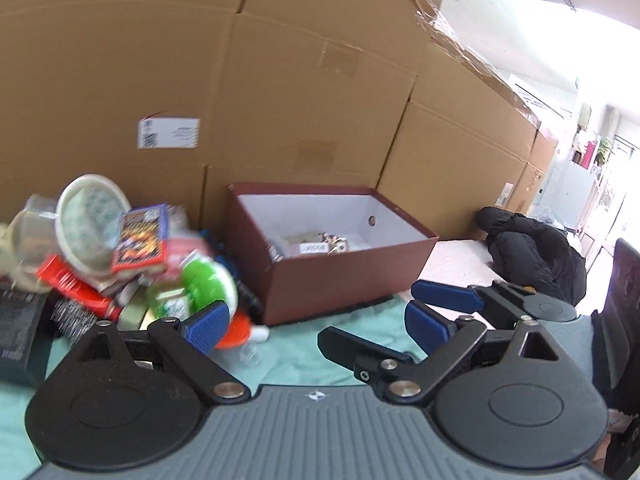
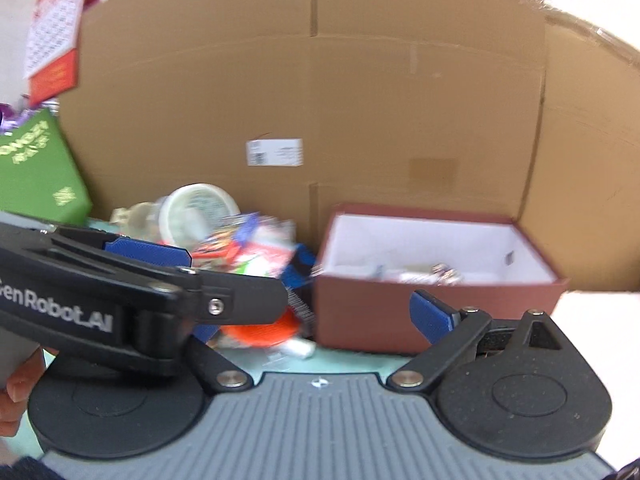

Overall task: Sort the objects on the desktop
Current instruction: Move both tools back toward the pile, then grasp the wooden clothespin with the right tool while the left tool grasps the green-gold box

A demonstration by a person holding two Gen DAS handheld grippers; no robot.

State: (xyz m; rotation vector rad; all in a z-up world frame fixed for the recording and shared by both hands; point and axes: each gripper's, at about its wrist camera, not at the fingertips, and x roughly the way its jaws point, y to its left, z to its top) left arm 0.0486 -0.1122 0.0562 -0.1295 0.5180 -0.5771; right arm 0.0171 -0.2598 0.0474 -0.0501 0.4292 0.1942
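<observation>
Cardboard cartons (image 1: pixel 280 80) wall the desk behind an open maroon box (image 1: pixel 344 280) lying lengthwise left to right at twelve o'clock, jumbled pile (image 1: pixel 132 264) at ten, as left gripper (image 1: pixel 316 326) and right gripper (image 2: pixel 320 316) hover wide open, empty.

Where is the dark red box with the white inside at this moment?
The dark red box stands on the green cloth against the cardboard cartons, right of the pile of objects, in both views.

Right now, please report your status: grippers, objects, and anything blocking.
Left gripper open, empty. Right gripper open, empty. Pile unsorted, left of box; few items in box. Left gripper crosses the right wrist view.
</observation>
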